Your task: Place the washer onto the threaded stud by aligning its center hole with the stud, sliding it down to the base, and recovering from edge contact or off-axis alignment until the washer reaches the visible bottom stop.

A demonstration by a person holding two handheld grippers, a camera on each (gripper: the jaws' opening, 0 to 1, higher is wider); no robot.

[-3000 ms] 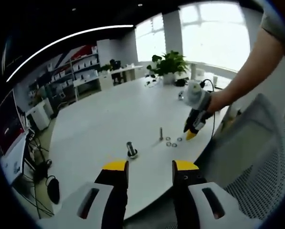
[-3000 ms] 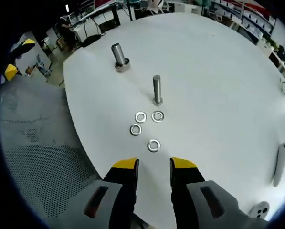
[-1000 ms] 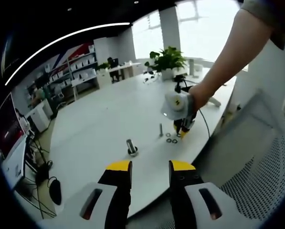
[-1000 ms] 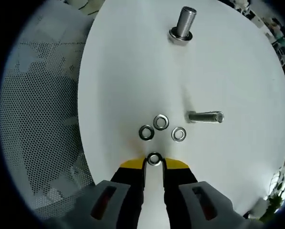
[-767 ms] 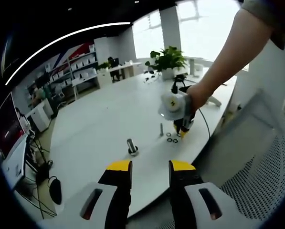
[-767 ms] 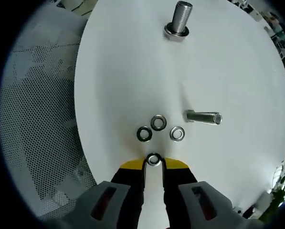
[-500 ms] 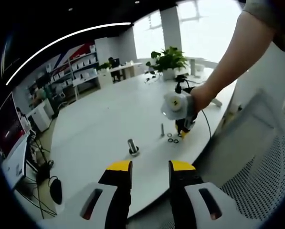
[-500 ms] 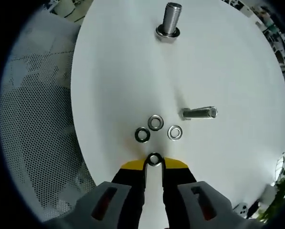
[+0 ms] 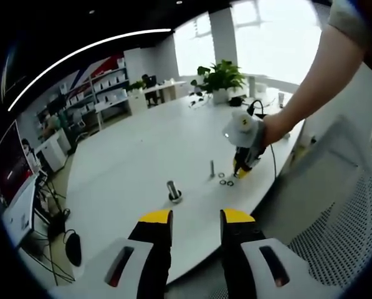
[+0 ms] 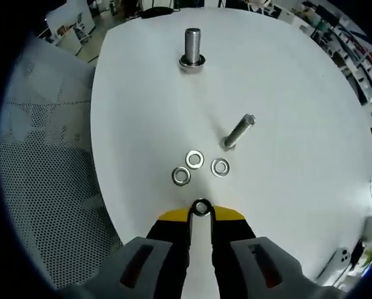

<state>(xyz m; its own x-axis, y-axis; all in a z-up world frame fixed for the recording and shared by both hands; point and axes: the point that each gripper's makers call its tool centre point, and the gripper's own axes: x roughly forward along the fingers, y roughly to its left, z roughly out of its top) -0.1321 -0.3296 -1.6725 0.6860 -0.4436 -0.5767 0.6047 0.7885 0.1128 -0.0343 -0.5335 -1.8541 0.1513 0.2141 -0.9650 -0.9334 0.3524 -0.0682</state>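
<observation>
Right tongs (image 10: 200, 215) pinch a washer (image 10: 201, 207) by its rim, above the table (image 10: 285, 93) near the thin stud (image 10: 237, 132). Left tongs (image 9: 189, 217) stay spread. Thin, stiff, slippery metal; grip edges firmly.

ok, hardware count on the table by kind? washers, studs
Washers: 4. One held in the right gripper, three loose on the table at and.
Threaded studs: 2. A thick stud and a thin stud.
Total: 6.
</observation>
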